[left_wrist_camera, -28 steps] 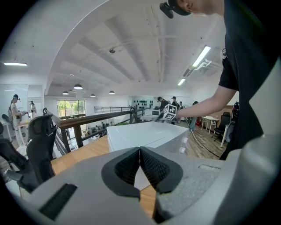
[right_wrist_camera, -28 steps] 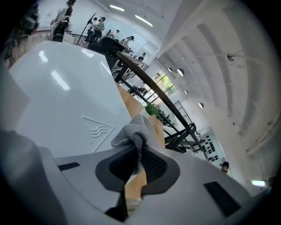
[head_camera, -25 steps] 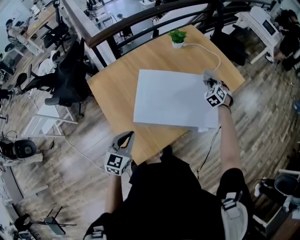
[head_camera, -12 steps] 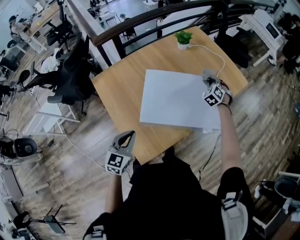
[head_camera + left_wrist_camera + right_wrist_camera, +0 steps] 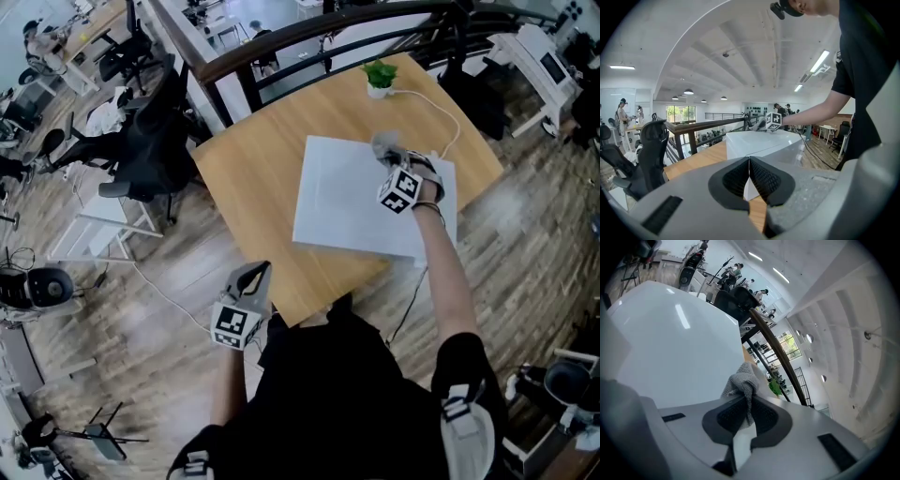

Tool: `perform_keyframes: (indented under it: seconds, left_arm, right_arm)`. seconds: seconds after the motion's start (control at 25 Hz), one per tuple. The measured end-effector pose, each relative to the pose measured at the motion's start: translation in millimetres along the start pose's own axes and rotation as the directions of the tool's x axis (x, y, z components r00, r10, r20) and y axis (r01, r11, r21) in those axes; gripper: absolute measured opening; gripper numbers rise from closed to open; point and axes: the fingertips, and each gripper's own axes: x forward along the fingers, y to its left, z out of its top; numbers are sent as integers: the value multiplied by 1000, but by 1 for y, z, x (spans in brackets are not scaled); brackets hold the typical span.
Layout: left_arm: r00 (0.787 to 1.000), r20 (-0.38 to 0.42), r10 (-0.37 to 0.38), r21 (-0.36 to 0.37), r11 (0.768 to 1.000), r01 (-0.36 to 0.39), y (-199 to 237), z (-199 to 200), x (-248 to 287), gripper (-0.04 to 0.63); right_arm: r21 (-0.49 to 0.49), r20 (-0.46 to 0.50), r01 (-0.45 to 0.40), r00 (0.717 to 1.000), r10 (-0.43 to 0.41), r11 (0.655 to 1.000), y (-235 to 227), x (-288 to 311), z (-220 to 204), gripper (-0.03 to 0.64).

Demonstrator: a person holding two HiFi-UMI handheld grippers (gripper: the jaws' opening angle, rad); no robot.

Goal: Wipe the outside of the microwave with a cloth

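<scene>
Tabletop (image 5: 246, 197) lies bare beside microwave (image 5: 342, 202); right gripper (image 5: 749, 414) clamps cloth (image 5: 743, 380).

Microwave (image 5: 356, 202): white casing, smooth and glossy; ceiling lights mirror on its top.
Cloth (image 5: 740, 380): grey knitted fabric, coarse, matt.
Table (image 5: 248, 178): light wood, fine grain, low sheen.
Floor (image 5: 150, 309): wood-look planks, brown-grey, faint sheen.
Left gripper (image 5: 749, 173): grey plastic shell, matt, finely grained; pads (image 5: 764, 180) black, cross-hatched, rubber-like.
Right gripper (image 5: 747, 411): same matt grey plastic, same black textured pads.
Handrail (image 5: 309, 28): dark brown wood, smooth.
</scene>
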Motion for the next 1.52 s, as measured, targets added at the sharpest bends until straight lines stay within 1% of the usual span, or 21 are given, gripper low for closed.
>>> perform_keyframes:
  seconds: [0.08,0.32,0.4,0.56,0.64,0.72,0.92,1.04,1.12,1.32,1.44,1.52]
  left_arm:
    - [1000,-16,4,-17,1000,-4,3,-4,-4,3]
    - [1000,-18,10,-20,1000,-10,20,-9,-12,3]
    - [1000,-19,10,-18,1000,-11,27,-10,-15,3]
    - [1000,-5,15,-9,1000,-15,41,-12,-23,3]
    - [1000,-8,20,-15,1000,-20,50,-14,-28,3]
    - [1000,-22,20,-25,999,-21,59,-18,-33,3]
    - [1000,-17,12,-22,1000,-12,77,-19,-41,3]
    - [1000,11,1,3,1000,-1,88,-16,-44,3]
    - [1000,13,-9,4,1000,9,93,-13,-45,3]
    - [999,8,-32,5,999,31,100,-11,-51,3]
    - [998,50,-37,40,999,35,110,-6,-55,3]
    - [998,55,-40,39,999,38,119,-6,-61,3]
  right_arm:
    - [-2,10,-6,1000,6,1000,4,3,14,12]
    - [-19,50,-12,999,13,1000,15,12,60,12]
    - [-54,61,0,998,3,999,19,15,79,11]
    - [-188,71,56,997,-43,981,24,17,113,12]
    - [-203,77,57,996,-43,978,26,20,129,11]
    - [-195,81,50,996,-34,979,29,22,142,11]
    - [-173,88,61,995,-46,983,35,23,167,11]
    - [-176,90,76,994,-61,981,42,22,183,11]
    - [-174,90,79,994,-64,981,44,21,192,11]
    - [-118,109,70,992,-57,991,54,16,213,11]
    - [-95,63,98,994,-92,991,57,17,215,11]
    - [-47,37,93,995,-92,995,56,18,214,11]
